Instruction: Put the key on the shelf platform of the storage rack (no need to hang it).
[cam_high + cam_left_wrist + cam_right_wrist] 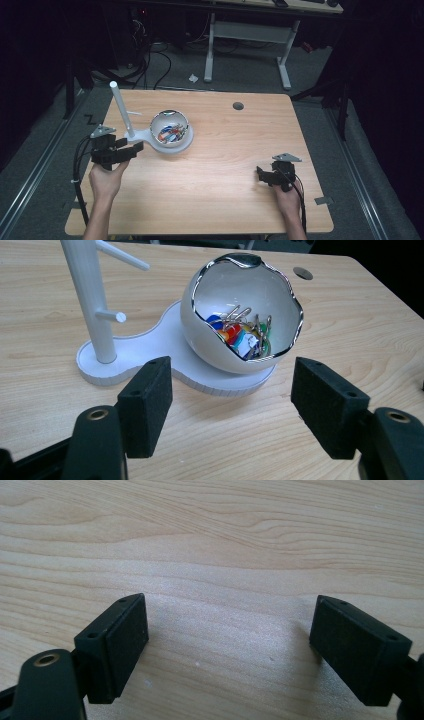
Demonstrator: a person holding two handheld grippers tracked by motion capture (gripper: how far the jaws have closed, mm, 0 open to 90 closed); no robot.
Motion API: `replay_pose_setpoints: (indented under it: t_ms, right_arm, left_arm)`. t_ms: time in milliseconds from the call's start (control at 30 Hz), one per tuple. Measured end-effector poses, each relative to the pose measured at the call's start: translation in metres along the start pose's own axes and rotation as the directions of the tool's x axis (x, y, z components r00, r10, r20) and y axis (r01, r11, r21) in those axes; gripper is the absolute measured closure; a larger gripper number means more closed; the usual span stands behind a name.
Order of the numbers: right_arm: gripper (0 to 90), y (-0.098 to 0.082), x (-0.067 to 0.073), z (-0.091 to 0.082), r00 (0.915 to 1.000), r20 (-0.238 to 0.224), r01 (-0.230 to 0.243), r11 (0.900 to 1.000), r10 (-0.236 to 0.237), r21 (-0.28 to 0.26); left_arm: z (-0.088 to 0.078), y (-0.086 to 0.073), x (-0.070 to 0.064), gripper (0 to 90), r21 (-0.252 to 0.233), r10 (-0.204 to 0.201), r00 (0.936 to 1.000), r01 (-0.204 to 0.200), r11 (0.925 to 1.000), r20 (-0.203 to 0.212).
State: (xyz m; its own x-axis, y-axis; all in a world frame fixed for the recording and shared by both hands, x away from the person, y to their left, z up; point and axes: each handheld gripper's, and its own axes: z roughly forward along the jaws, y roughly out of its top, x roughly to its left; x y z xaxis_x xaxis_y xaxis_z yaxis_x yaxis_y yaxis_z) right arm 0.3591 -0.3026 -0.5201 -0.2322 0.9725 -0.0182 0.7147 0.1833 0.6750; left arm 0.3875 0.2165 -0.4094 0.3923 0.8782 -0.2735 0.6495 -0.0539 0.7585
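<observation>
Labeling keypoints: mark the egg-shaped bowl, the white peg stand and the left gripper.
egg-shaped bowl [202, 335], left gripper view, outer white wall.
white peg stand [90, 300], left gripper view, upright post.
left gripper [131, 148], high view, midway between its open fingertips.

A dim lab or test room is showing here: a light wood-grain surface [225, 170] with a round cable hole [238, 106] is standing on grey carpet, black cables [150, 60] are trailing across the floor, and a white-legged metal desk frame [247, 32] is standing behind.
</observation>
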Motion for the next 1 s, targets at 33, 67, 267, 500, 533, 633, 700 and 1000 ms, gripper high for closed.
replay_pose_setpoints:
  t_ms: [33, 67, 267, 500, 533, 633, 700, 1000]
  right_arm:
    - [15.9, 0.000, 0.000, 0.000, 1.0000, 0.000, 0.000, 1.000, 0.000, 0.000]
    - [15.9, 0.000, 0.000, 0.000, 1.0000, 0.000, 0.000, 1.000, 0.000, 0.000]
    - [15.9, 0.000, 0.000, 0.000, 1.0000, 0.000, 0.000, 1.000, 0.000, 0.000]
    - [15.9, 0.000, 0.000, 0.000, 1.0000, -0.001, 0.000, 1.000, 0.000, 0.000]
    - [15.9, 0.000, 0.000, 0.000, 1.0000, -0.001, 0.000, 1.000, 0.000, 0.000]
    - [15.9, 0.000, 0.000, 0.000, 1.0000, 0.000, 0.000, 1.000, 0.000, 0.000]
    - [15.9, 0.000, 0.000, 0.000, 1.0000, 0.000, -0.001, 1.000, 0.001, 0.000]
    - [15.9, 0.000, 0.000, 0.000, 1.0000, 0.000, 0.000, 1.000, 0.000, -0.001]
  left_arm:
    - [0.000, -0.001, 0.000, 33.3, 0.001, 0.000, 1.0000, 0.000, 1.0000, 0.002]
    - [0.000, -0.001, 0.000, 33.3, 0.001, 0.000, 1.0000, 0.000, 1.0000, 0.002]
    - [0.001, -0.004, -0.001, 33.2, 0.000, -0.001, 1.0000, 0.001, 1.0000, 0.004]
    - [0.003, -0.010, -0.002, 33.1, 0.005, -0.009, 0.9999, 0.009, 1.0000, 0.011]
    - [0.003, -0.010, -0.002, 33.1, 0.005, -0.009, 0.9999, 0.009, 1.0000, 0.011]
    - [0.004, -0.013, -0.004, 33.1, 0.005, -0.008, 0.9999, 0.008, 1.0000, 0.014]
    - [0.005, -0.014, -0.004, 33.1, 0.006, -0.008, 0.9998, 0.008, 0.9999, 0.016]
    - [0.010, -0.022, -0.005, 33.0, 0.016, -0.018, 0.9995, 0.018, 0.9997, 0.025]
